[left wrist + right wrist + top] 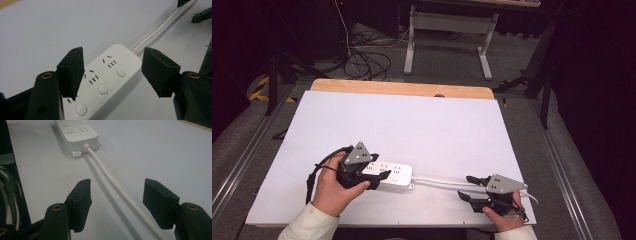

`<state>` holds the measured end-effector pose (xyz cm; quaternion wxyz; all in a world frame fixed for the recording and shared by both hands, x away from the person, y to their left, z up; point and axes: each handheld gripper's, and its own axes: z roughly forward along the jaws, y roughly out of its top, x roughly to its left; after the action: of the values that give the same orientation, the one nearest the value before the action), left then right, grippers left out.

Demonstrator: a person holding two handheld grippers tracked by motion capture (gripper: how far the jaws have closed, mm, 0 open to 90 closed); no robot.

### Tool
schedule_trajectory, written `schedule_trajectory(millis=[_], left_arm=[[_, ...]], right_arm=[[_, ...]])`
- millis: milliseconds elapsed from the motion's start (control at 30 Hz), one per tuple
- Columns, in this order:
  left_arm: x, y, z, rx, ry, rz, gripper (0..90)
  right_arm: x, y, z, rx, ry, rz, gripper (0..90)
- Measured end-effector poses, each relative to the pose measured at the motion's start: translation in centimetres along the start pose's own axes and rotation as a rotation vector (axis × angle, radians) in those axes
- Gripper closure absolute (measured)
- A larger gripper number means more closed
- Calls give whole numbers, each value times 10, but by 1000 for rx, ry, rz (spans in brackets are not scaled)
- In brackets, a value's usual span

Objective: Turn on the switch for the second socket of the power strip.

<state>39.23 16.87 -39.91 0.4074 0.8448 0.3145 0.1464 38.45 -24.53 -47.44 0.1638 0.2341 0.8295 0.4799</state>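
Observation:
A white power strip (pixel 394 173) lies flat on the white table (pixel 412 120), near its front left. Its sockets and round buttons face up (pixel 107 77). My left gripper (pixel 380 179) is open, and its jaws straddle the strip's near end (pixel 112 72) without pressing it. The strip's white cable (pixel 437 182) runs right along the table. My right gripper (pixel 469 188) is open at the front right, jaws either side of the cable (pixel 117 187), neither pad touching it. The strip's cable end (pixel 77 132) shows farther off in the right gripper view.
The table's wooden far edge (pixel 402 88) borders the white surface. Beyond it stand a grey desk frame (pixel 447 30) and loose cables on the floor (pixel 367 62). Metal rails (pixel 242 160) run beside the table. My right gripper's jaws (pixel 202 15) show far off in the left gripper view.

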Motion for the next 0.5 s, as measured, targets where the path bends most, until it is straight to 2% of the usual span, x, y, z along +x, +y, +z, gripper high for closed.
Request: schedule_trajectory(millis=[100, 233, 500], left_arm=[[2, -1, -9, -15, 5, 7, 282], [7, -5, -19, -63, 16, 12, 214], [15, -19, -37, -128, 16, 8, 176]], right_arm=[[0, 0, 0, -4, 0, 0, 394], [0, 0, -1, -5, -2, -2, 394], [-1, 0, -1, -15, -4, -4, 392]])
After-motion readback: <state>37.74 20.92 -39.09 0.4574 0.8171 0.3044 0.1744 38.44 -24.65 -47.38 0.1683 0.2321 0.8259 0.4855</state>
